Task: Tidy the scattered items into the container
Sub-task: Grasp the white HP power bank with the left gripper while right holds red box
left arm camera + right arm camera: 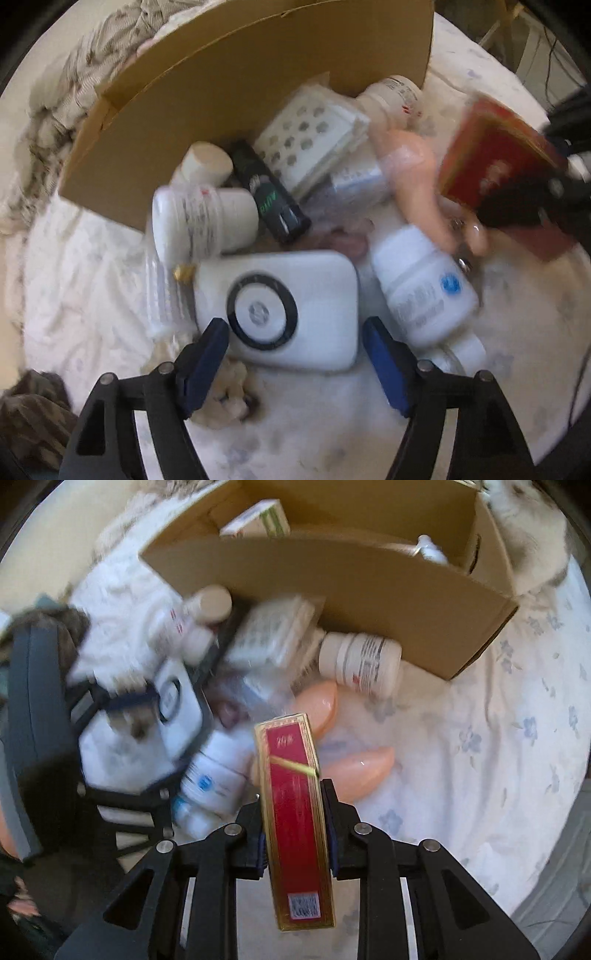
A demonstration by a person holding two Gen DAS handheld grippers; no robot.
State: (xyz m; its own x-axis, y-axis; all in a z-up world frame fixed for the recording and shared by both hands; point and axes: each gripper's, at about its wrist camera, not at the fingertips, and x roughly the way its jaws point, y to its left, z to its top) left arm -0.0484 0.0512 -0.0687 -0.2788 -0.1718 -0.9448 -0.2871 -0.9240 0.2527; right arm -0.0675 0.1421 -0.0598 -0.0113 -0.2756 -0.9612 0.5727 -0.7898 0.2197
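My left gripper (295, 343) points down and is open. Its blue pads (207, 354) straddle the near end of a white rounded device with a black ring (291, 310), which lies on the bedsheet. My right gripper (295, 808) is shut on a red and gold carton (295, 812), held upright over the pile; the carton (495, 166) also shows at the right of the left wrist view. The cardboard box (369, 590) stands open behind the pile. Against its wall lie white bottles (207, 218), a black tube (273, 195) and a white perforated pack (314, 136).
A white bottle with a blue dot (424, 288) lies right of the device. Glossy peach-coloured objects (362, 771) rest under the carton. A green and white carton (258, 520) and a small bottle (430, 552) are inside the box. The floral sheet (480, 738) stretches right.
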